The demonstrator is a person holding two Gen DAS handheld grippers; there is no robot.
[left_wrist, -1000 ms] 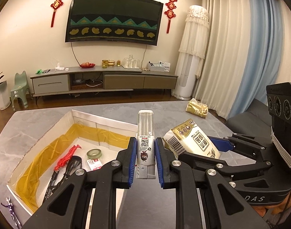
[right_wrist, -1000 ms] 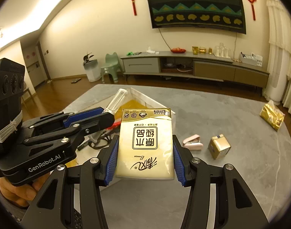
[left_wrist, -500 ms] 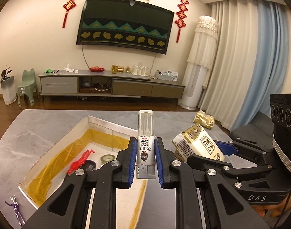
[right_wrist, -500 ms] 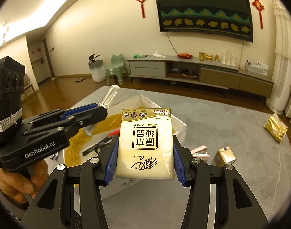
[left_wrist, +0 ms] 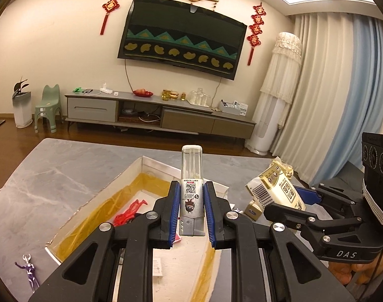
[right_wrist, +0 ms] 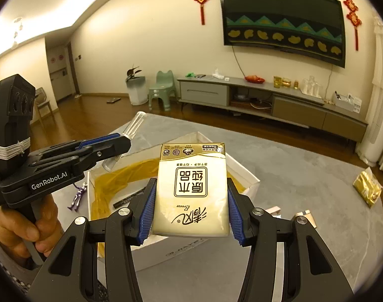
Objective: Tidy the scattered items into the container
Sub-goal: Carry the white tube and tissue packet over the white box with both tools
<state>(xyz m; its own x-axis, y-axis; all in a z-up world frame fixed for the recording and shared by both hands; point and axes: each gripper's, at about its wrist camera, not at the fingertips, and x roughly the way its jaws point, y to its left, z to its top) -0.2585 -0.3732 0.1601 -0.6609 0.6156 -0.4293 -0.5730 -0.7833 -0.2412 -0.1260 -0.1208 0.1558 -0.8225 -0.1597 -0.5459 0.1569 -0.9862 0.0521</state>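
My left gripper [left_wrist: 191,216] clamped on clear-capped bottle [left_wrist: 191,186], upright between pads. My right gripper [right_wrist: 190,210] clamped on cream tissue pack [right_wrist: 190,188], flat between pads. Both raised higher than a second ago; white box [left_wrist: 141,162] now lower, just ahead beneath both. Red toy [left_wrist: 129,210] already inside. Beyond the box: gold packet [right_wrist: 368,188] and small gold box [right_wrist: 304,217] on grey table [right_wrist: 292,156], right of right gripper; purple figurine [left_wrist: 29,271] outside box, left. Judgement: carry near its end, release next.

Black grippers [left_wrist: 190,216], blue ribbed fingers [right_wrist: 146,207], silver screws, "GenRobot.AI" and "DAS" lettering.
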